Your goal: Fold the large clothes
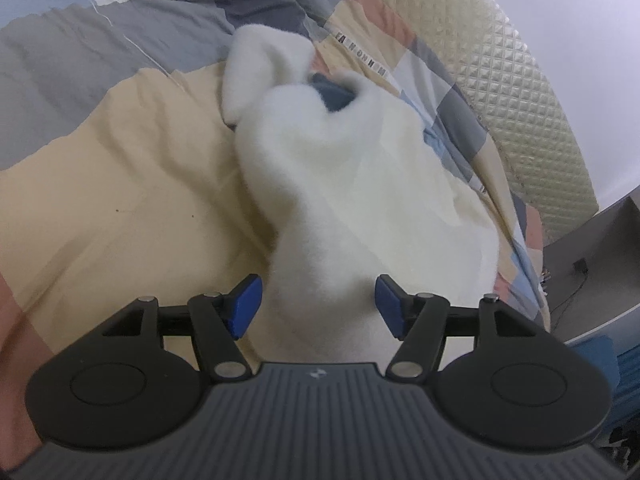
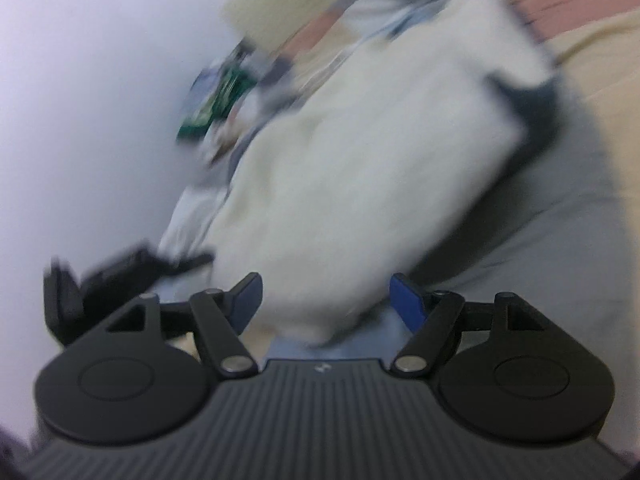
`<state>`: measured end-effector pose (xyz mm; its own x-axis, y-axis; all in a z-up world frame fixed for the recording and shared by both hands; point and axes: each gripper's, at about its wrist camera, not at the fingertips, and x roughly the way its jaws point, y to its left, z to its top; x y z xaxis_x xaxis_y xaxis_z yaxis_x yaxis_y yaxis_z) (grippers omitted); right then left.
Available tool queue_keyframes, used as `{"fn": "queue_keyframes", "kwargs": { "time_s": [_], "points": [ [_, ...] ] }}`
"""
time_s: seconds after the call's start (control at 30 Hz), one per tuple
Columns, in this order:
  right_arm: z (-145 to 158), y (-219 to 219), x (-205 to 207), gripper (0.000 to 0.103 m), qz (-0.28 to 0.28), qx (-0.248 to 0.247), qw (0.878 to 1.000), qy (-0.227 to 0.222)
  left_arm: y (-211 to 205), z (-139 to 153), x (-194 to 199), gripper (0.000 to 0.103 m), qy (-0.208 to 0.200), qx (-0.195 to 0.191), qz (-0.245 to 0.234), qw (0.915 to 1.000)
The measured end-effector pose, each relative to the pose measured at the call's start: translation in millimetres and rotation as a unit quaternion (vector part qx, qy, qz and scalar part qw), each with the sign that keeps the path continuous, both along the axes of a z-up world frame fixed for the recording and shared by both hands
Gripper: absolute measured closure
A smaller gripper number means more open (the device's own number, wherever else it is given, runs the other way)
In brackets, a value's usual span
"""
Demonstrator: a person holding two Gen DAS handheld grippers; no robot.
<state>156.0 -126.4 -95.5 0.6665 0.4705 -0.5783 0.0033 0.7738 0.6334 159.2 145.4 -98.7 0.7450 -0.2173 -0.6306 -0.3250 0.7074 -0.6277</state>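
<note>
1. The white fleece garment (image 1: pixel 360 184) lies bunched on the bed's patchwork quilt (image 1: pixel 120 184), near the quilted headboard (image 1: pixel 516 92).
2. The left gripper (image 1: pixel 318 304) has its jaws spread, with a fold of the fleece running between its blue pads (image 1: pixel 244 304).
3. The right gripper (image 2: pixel 326 304) is likewise spread, with the garment's near end (image 2: pixel 320 312) between its fingers; that view is blurred.
</note>
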Motion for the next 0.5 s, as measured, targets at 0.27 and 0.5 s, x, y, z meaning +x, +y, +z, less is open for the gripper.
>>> {"fn": "queue_keyframes", "kwargs": {
  "time_s": [0.27,0.5],
  "points": [
    [-27.9,17.1,35.6,0.036,0.023,-0.050,0.998,-0.017,-2.2,-4.6,12.8,0.035,0.009,0.007,-0.001,0.9999],
    [-17.2,0.8,25.7,0.085,0.003,0.042,0.998,-0.037,-4.5,-7.0,13.9,0.035,-0.003,-0.027,-0.016,0.9995]
  ]
}}
